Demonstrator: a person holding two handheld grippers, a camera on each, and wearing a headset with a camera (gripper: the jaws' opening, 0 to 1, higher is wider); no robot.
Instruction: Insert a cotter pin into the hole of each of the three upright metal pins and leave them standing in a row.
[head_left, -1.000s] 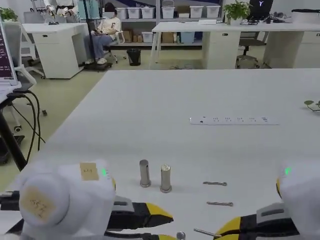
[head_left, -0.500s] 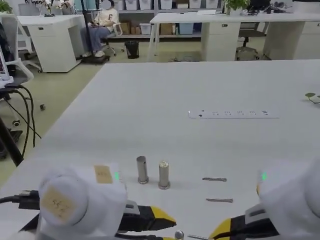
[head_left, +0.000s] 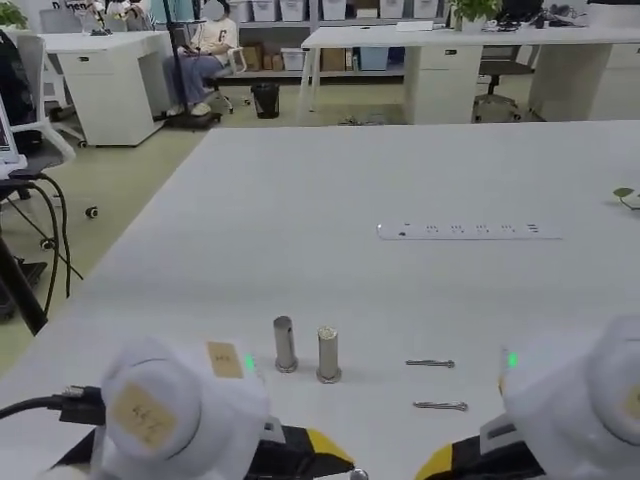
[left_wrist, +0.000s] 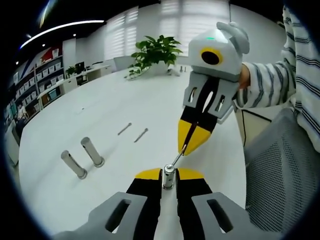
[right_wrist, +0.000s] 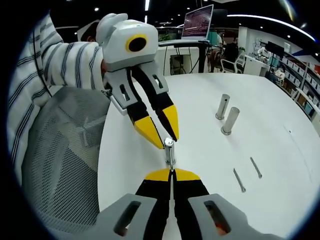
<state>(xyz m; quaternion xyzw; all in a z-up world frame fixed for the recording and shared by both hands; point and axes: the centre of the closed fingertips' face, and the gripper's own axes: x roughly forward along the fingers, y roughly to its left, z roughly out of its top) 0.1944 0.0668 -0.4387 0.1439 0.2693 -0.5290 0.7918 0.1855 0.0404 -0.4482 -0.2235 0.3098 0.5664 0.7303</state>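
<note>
The white table (head_left: 400, 170) carries everything. At its near edge, the left gripper (left_wrist: 169, 181) is clamped on an upright metal pin (left_wrist: 169, 174). The right gripper (right_wrist: 171, 176) faces it, closed on a cotter pin (left_wrist: 177, 157). That pin's tip meets the top of the held pin, though whether it is in the hole cannot be told. A power strip (head_left: 468, 231) lies further in, toward the table's middle. Two other metal pins (head_left: 284, 345) (head_left: 328, 354) stand side by side just behind the grippers. Two loose cotter pins (head_left: 430, 363) (head_left: 440, 406) lie flat near them, toward the table's right edge.
</note>
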